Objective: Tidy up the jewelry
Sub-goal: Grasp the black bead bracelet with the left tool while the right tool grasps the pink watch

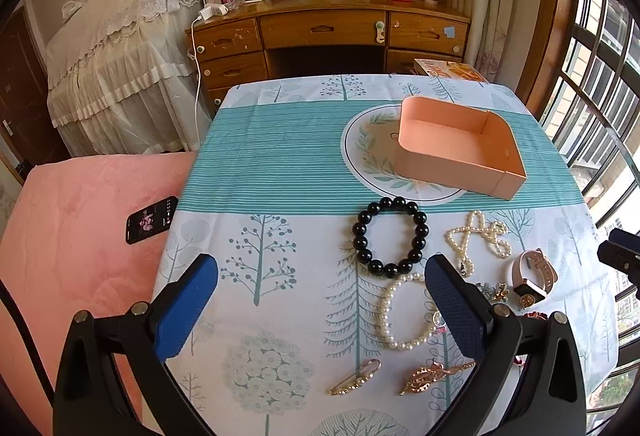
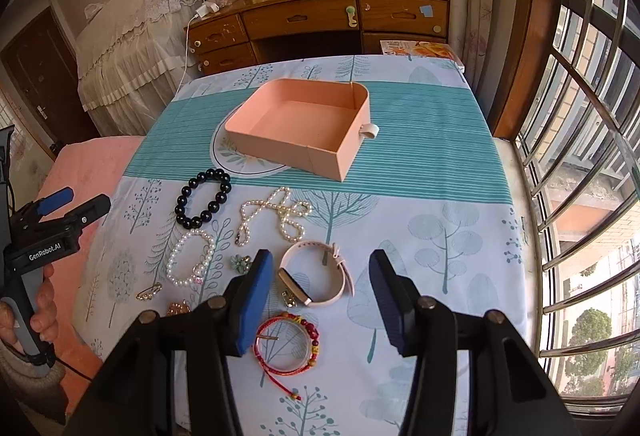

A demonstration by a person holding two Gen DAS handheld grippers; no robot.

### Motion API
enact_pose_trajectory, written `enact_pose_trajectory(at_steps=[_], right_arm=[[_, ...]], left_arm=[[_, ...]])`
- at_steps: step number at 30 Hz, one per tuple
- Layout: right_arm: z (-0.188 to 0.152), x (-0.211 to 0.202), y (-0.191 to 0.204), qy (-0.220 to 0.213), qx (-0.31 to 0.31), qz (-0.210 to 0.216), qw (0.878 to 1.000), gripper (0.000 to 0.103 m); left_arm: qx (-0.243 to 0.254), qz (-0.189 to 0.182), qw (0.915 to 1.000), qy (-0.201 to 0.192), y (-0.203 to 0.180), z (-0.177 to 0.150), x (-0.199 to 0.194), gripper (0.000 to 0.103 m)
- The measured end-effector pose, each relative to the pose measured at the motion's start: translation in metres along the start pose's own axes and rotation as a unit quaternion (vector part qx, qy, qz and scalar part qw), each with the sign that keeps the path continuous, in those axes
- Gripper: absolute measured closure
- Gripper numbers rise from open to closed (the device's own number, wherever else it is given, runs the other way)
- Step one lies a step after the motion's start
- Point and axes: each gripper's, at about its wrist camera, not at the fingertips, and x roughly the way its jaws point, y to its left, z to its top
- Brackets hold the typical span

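An empty peach box (image 1: pixel 460 148) (image 2: pixel 300 126) stands at the back of the table. In front of it lie a black bead bracelet (image 1: pixel 390 234) (image 2: pixel 204 198), a pearl necklace (image 1: pixel 478 238) (image 2: pixel 276 214), a pearl bracelet (image 1: pixel 406 312) (image 2: pixel 190 256), a pink watch (image 1: pixel 534 274) (image 2: pixel 316 278), a red string bracelet (image 2: pixel 288 342), a gold pin (image 1: pixel 356 378) and a gold leaf brooch (image 1: pixel 434 376). My left gripper (image 1: pixel 322 276) is open above the table's left part. My right gripper (image 2: pixel 322 268) is open above the watch.
A phone (image 1: pixel 152 220) lies on the pink bedding (image 1: pixel 80 236) left of the table. A wooden desk (image 1: pixel 328 32) stands behind. A window with bars (image 2: pixel 580 156) runs along the right. Small brooches (image 2: pixel 240 262) lie among the jewelry.
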Motion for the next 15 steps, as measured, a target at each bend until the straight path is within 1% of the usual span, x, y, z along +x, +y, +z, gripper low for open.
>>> enact_pose_trajectory(at_steps=[3,6,12,13,15], right_arm=[[0.014,0.007,-0.007,0.023,-0.001,0.008,1.0,0.053],[0.021,0.022,-0.009,0.063,-0.001,0.023,0.998,0.053],[0.008,0.06,0.012,0.131,-0.046,0.046,0.989,0.053],[0.003,0.074,0.016,0.151,-0.048,0.049,0.986,0.053],[0.002,0.08,0.017,0.159,-0.045,0.054,0.985,0.053]], left_arm=[[0.01,0.0,0.9999,0.013,0.005,0.01,0.009,0.001],[0.022,-0.003,0.9991,0.035,0.005,0.014,0.026,0.001],[0.042,-0.013,0.9947,0.093,-0.005,0.015,0.07,0.001],[0.042,-0.011,0.9938,0.102,-0.006,0.016,0.077,0.001],[0.041,-0.016,0.9923,0.116,-0.006,0.018,0.089,0.001]])
